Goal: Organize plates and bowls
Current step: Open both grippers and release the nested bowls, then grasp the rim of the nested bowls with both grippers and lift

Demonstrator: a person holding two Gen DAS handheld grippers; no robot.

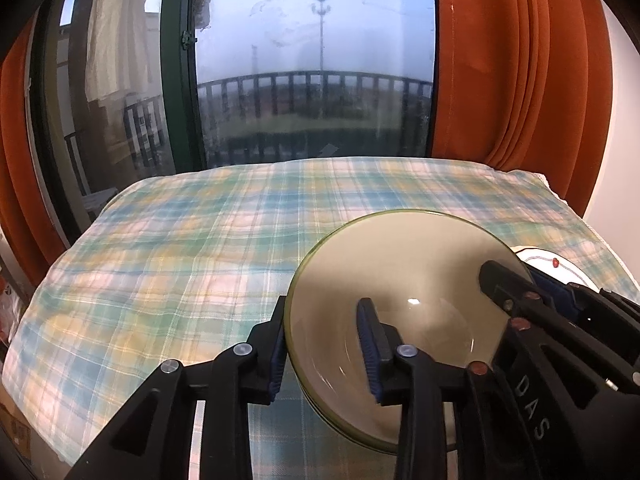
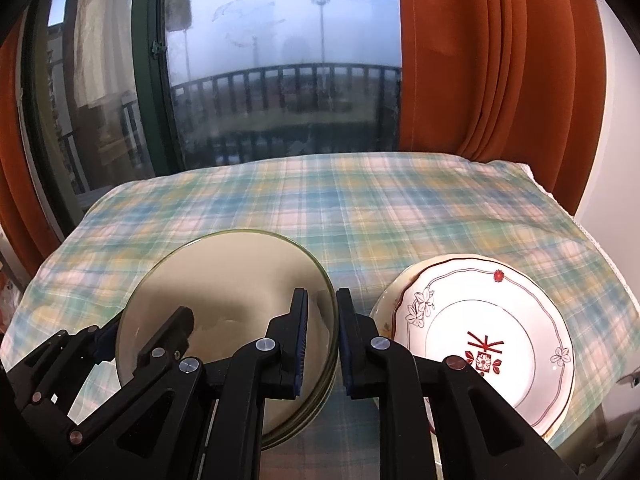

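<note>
On the near part of the tabletop (image 2: pixel 360 208), covered by a checked blue, green and yellow cloth, sits a short stack of round, olive-green glass bowls (image 2: pixel 240 280). Both claws reach over its rim from opposite sides. The left claw (image 1: pixel 326 344) is spread, with one finger outside the left rim and one inside, not squeezing it. The right claw (image 2: pixel 322 336) straddles the right rim with a narrow gap on each side, so it does not pinch either. Just right of the bowls lies a white plate with red flower patterns (image 2: pixel 484 344), on top of another plate. Far behind are a big window (image 2: pixel 280 60) and orange curtains (image 2: pixel 500 60).
</note>
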